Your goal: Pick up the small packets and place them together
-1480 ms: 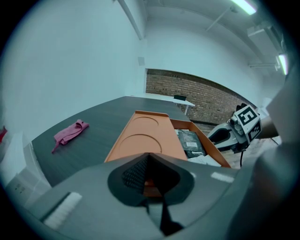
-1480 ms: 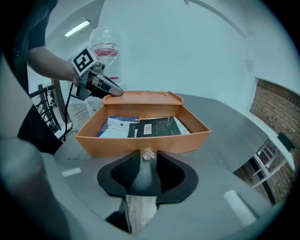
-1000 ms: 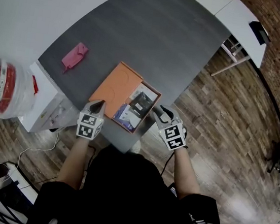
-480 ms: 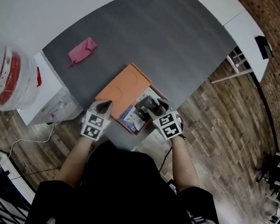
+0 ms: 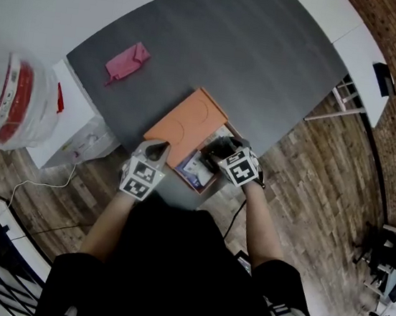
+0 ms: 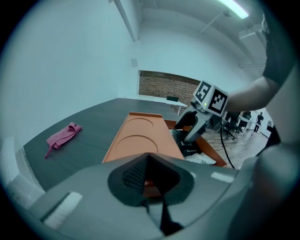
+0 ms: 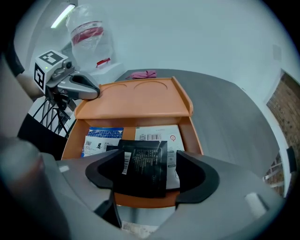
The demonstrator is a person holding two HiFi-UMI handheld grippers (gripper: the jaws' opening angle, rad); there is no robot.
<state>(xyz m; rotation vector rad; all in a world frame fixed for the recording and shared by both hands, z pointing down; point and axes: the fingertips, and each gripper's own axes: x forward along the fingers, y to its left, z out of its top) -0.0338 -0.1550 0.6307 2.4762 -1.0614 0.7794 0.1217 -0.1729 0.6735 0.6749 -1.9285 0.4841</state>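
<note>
Clamps left gripper (image 5: 157, 148) on near edge of orange lid (image 5: 187, 122), orange sliver visible between pads (image 6: 133, 171). Judged to hold lid folded back at 10 o'clock of box (image 5: 209, 185), leaving interior exposed for the other tool.

Poses right gripper (image 7: 147, 169) steeply nose-down over box, jaws spread wide, having just been opening, straddling black packet (image 7: 143, 161) without pressing it. Leaves a gap on both sides: judged a pre-grasp stance, wide enough to take packet across its width.

Locates black packet flat inside box, topmost, near front wall. Overlaps white packet (image 7: 161, 133) at 1 o'clock and sits just beside blue packet (image 7: 101, 140) at 10 o'clock, as read in right gripper view. Places all three close together in box.

Disregards pink cloth (image 5: 127, 63), well apart at 10 o'clock on table (image 5: 220, 48).

Calls next for closing on packet's side edges. Expect a thin, flat, slick packet to resist a pinch from above; may slide or buckle
</note>
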